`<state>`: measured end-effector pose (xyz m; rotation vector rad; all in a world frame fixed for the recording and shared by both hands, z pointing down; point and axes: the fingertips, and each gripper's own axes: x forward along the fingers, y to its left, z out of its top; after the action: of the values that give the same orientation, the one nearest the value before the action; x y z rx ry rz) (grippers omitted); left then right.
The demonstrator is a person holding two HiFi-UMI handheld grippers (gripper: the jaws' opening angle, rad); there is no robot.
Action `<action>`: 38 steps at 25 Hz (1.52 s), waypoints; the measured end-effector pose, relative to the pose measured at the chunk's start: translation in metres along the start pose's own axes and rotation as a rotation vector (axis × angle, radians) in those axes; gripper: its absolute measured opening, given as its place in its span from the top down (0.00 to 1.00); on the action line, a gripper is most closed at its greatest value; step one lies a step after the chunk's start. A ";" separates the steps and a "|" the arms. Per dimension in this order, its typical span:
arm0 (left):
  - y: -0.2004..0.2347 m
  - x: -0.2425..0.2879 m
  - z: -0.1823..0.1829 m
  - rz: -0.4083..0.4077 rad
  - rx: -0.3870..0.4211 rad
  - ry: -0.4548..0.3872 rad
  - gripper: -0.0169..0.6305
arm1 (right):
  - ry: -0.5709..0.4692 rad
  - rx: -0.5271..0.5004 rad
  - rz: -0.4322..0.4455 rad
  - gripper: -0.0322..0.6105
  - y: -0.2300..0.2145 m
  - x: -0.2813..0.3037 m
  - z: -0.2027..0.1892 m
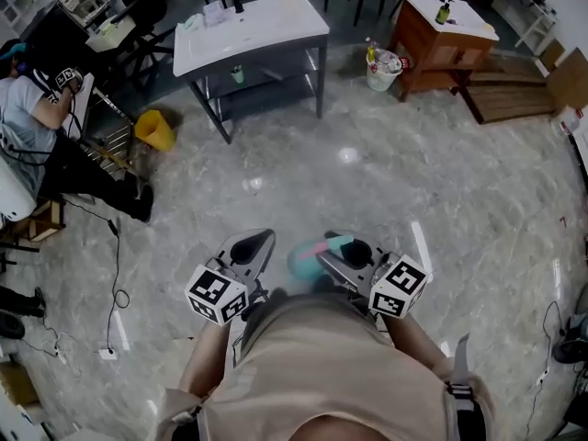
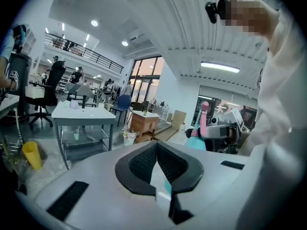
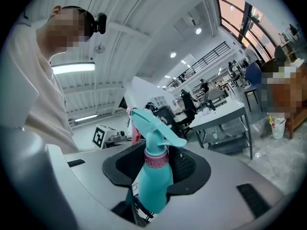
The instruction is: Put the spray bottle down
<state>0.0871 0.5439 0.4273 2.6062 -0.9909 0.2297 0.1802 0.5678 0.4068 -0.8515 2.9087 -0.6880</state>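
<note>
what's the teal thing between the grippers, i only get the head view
observer: a spray bottle. The right gripper view shows the right gripper clamped on its body, nozzle end up.
operator: and the other one, is it touching it too
observer: no. The left gripper has its jaws together with nothing between them, and in its view the bottle sits off to the side, apart from it.

Person: beige short-sleeved shirt (image 1: 322,366); grey strap (image 1: 458,361) at the right side; black camera (image 3: 99,23) on a headband.
Left tool (image 1: 254,244) and right tool (image 1: 342,254): pale grey shells, black ribbed pads (image 2: 141,164), each with a white cube (image 1: 216,294) printed with black square markers.
</note>
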 end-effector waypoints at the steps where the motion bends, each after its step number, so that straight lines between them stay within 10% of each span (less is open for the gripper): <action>1: 0.000 0.004 0.000 0.014 0.007 0.006 0.96 | 0.002 -0.005 0.011 0.70 -0.005 -0.001 0.003; 20: -0.018 0.057 0.009 0.033 0.057 0.071 0.96 | 0.052 -0.007 0.077 0.70 -0.048 -0.021 0.015; 38: 0.070 0.100 0.037 -0.046 0.020 0.008 0.96 | 0.072 0.015 -0.019 0.70 -0.100 0.043 0.038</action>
<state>0.1161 0.4202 0.4373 2.6404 -0.9293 0.2398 0.2001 0.4547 0.4183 -0.8715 2.9582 -0.7569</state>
